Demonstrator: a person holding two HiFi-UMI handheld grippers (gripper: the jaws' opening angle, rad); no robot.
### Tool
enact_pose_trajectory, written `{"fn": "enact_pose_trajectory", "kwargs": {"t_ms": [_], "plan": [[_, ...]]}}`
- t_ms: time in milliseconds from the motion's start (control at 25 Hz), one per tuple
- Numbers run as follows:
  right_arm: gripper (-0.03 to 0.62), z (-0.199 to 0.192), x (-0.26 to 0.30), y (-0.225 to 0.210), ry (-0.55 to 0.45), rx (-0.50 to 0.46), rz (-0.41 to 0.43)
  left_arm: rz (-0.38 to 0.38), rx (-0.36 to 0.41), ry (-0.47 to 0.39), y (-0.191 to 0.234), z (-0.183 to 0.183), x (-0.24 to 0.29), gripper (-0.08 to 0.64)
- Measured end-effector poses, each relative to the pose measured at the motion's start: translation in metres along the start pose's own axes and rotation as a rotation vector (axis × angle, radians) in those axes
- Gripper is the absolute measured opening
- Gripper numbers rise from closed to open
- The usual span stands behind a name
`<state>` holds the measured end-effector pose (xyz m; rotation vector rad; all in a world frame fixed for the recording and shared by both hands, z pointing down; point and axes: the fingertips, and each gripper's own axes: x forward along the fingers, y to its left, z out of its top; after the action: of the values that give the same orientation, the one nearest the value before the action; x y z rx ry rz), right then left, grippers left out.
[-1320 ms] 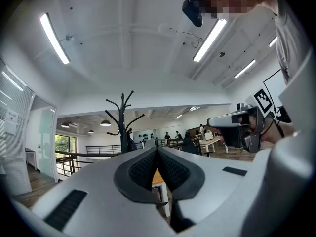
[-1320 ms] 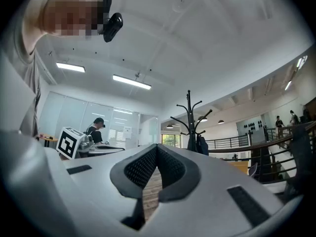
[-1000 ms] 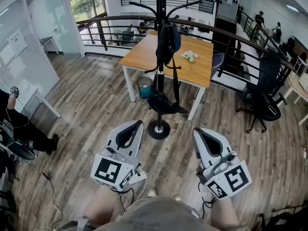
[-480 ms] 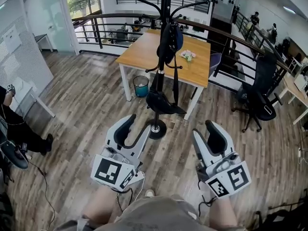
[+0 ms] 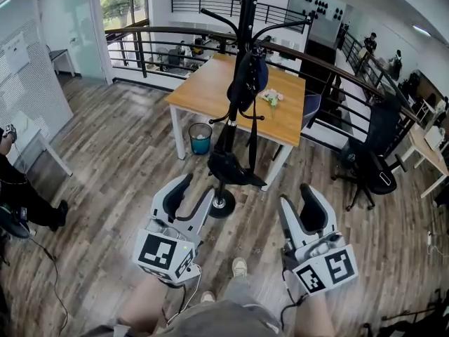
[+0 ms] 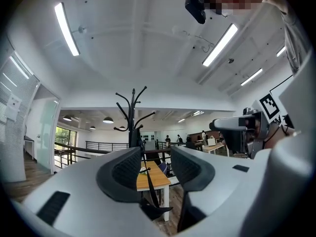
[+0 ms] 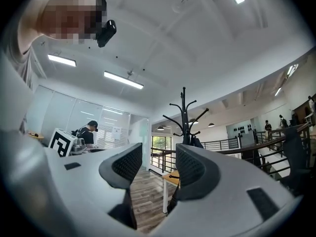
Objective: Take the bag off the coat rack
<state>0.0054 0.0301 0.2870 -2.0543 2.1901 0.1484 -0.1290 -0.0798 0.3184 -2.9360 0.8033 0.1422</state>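
Note:
A black coat rack (image 5: pixel 240 41) stands on a round base (image 5: pixel 222 203) just ahead of me. A black bag (image 5: pixel 247 76) hangs from its upper hooks, with a strap and a dark lower part (image 5: pixel 231 168) down near the pole. My left gripper (image 5: pixel 191 192) is low, short of the base, its jaws opening with nothing between them. My right gripper (image 5: pixel 295 196) is beside it to the right, jaws also opening and empty. The left gripper view shows the coat rack (image 6: pixel 132 117) and the bag (image 6: pixel 154 209) far beyond the pads. In the right gripper view the coat rack (image 7: pixel 184 115) is also distant.
A wooden table (image 5: pixel 203 90) stands behind the rack, with a teal bin (image 5: pixel 200 137) under it. A black office chair (image 5: pixel 375 163) is at the right by a railing (image 5: pixel 337 69). A person (image 5: pixel 17 188) sits at the far left. My shoe (image 5: pixel 239 266) shows below.
Both grippers' jaws have gone from shut to spread apart. The view has shifted a little closer to the coat rack, whose base now lies nearer the left gripper.

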Motion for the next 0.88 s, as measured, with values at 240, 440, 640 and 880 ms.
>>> {"fn": "enact_pose_trajectory", "kwargs": {"t_ms": [240,440,640,880], "plan": [[0.21,-0.024,0.036,-0.043,0.015,0.043,0.047,0.011,0.019,0.019,0.008,-0.011,0.045,0.195],[0.21,-0.039,0.071,-0.091,0.029,0.075,0.079,0.03,0.007,0.063,0.012,-0.029,0.1,0.195],[0.21,-0.056,0.112,-0.128,0.056,0.089,0.141,0.059,-0.009,0.07,0.023,-0.037,0.158,0.195],[0.21,-0.077,0.153,-0.174,0.08,0.113,0.206,0.118,-0.001,0.115,0.034,-0.055,0.209,0.195]]}}
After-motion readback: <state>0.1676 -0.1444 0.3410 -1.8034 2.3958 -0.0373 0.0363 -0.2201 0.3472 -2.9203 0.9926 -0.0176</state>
